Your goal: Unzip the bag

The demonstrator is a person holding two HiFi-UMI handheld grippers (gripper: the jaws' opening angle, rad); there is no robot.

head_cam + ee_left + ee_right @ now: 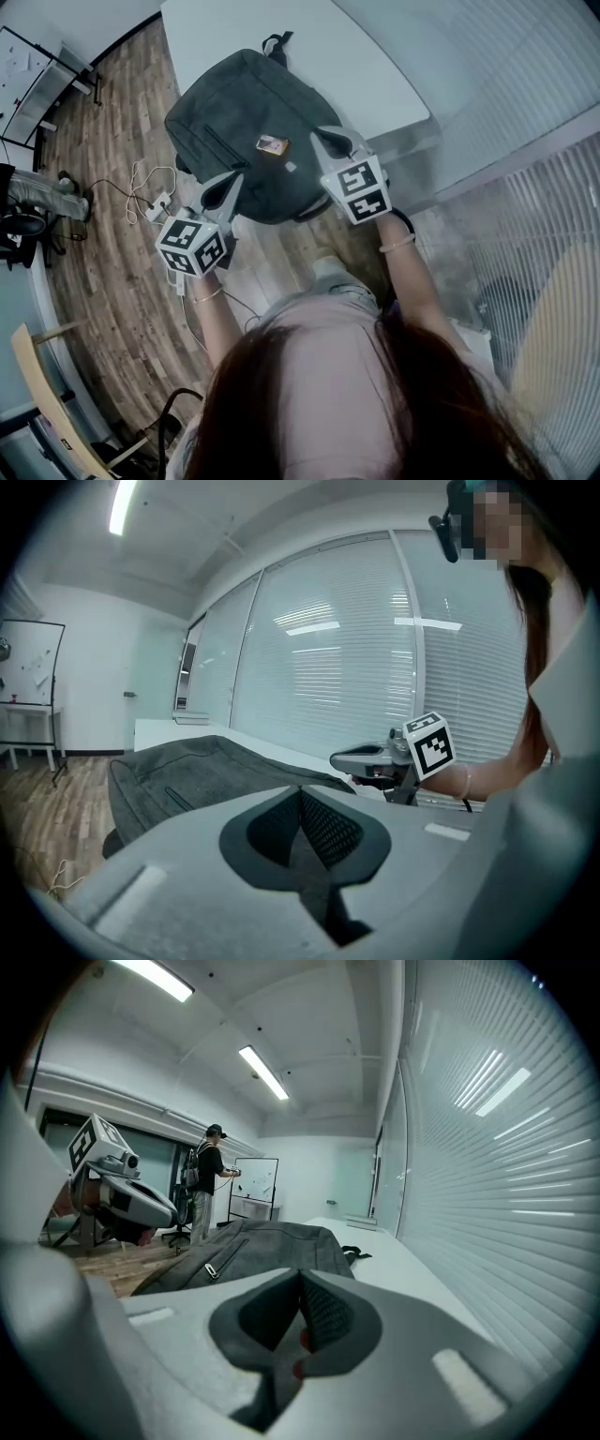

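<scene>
The white table (375,66) lies bare right of the bag (244,122); the window blinds (525,84) wall that side.

Your right gripper (300,1288): jaws together, nothing between. Ahead: grey backpack (267,1246) lying on white bench (412,1274). Left: your left gripper (155,1208). Far back: standing person (204,1185), whiteboard (255,1180).

A bag (248,131) lies flat on the surface (366,66), its near end reaching past the surface's front edge, above the floor (103,244). The left tongs (232,183) are at the bag's near left corner and the right tongs (330,142) at its near right side, with a small patch (272,144) on the bag's top between them. A power strip (157,204) lies on the floor left of the bag. A whiteboard (23,80) stands farther left, and window blinds (525,84) run along the right of the surface.
</scene>
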